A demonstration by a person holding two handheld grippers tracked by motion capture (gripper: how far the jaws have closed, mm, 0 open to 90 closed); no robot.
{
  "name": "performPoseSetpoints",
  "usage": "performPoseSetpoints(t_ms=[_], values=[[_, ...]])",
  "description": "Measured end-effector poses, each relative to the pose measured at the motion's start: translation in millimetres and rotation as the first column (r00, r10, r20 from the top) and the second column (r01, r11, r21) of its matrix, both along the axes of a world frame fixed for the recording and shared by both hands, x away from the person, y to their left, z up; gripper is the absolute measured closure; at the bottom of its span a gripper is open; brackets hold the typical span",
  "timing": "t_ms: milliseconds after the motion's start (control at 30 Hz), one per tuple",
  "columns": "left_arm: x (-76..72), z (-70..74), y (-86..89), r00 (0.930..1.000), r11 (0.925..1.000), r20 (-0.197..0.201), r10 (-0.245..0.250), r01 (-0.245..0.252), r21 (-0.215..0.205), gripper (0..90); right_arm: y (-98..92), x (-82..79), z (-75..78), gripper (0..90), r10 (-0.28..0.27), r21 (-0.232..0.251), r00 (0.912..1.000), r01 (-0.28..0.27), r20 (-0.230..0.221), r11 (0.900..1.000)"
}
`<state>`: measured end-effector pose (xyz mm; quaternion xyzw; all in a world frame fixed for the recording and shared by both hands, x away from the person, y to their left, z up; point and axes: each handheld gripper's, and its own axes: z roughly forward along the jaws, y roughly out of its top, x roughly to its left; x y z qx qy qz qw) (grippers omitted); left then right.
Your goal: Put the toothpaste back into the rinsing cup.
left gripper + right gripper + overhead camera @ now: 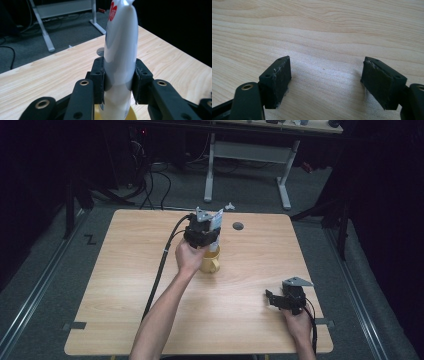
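Note:
My left gripper (212, 232) is shut on a white toothpaste tube (121, 50) with a red mark near its top. The tube stands upright, its lower end inside a yellow mug (210, 261) near the middle of the wooden table (130, 285). In the left gripper view both pads (100, 77) squeeze the tube's middle, and the mug's yellow rim (133, 115) shows below. My right gripper (272, 299) rests low at the table's front right. Its jaws stand wide apart over bare wood, and its fingertips (278, 80) hold nothing.
A round grey grommet (238, 226) sits in the table's far edge area, behind the mug. Beyond the table stands a white desk frame (250, 155) on grey carpet, with cables (150, 180) on the floor at back left.

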<state>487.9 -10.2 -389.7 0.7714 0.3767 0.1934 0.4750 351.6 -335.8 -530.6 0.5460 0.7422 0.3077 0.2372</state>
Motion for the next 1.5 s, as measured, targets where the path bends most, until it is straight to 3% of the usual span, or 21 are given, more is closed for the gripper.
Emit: performPoseSetpoints(t_ms=[67, 333, 400, 467, 667, 1033, 1500], values=[[4.3, -6.8, 1.6, 0.9997, 0.9999, -0.024, 0.012, -0.012, -0.006, 67.6, 0.1, 0.0, 0.0, 23.8, 0.001, 0.001, 1.0000, -0.001, 0.000, 1.000], [2.8, -12.4, 3.3, 0.9996, 0.9997, -0.018, 0.021, -0.020, 0.014, 67.5, 0.1, 0.0, 0.0, 23.8, 0.000, 0.000, 1.0000, 0.000, 0.001, 1.000], [3.4, -15.1, 3.4, 0.9995, 0.9997, -0.025, 0.021, -0.020, 0.013, 67.5, 0.1, 0.0, 0.0, 23.8, 0.000, 0.000, 1.0000, 0.000, 0.001, 1.000], [5.0, -20.7, -0.3, 0.9992, 0.9988, -0.036, 0.018, -0.016, 0.047, 67.3, 0.1, -0.1, 0.0, 23.8, -0.001, 0.000, 1.0000, 0.001, 0.000, 1.000], [7.3, -27.9, 0.0, 0.9982, 0.9988, -0.052, 0.030, -0.028, 0.040, 67.2, 0.0, 0.0, 0.0, 23.8, -0.001, 0.000, 1.0000, 0.001, 0.000, 1.000], [12.7, -40.2, 0.6, 0.9947, 0.9961, -0.082, 0.062, -0.057, 0.068, 67.1, 0.0, 0.0, 0.0, 23.8, -0.001, 0.000, 1.0000, 0.001, 0.000, 1.000], [13.5, -56.9, -3.8, 0.9906, 0.9930, -0.118, 0.069, -0.057, 0.104, 66.8, 0.0, 0.0, 0.0, 23.7, 0.000, 0.000, 1.0000, 0.000, 0.000, 1.000]])
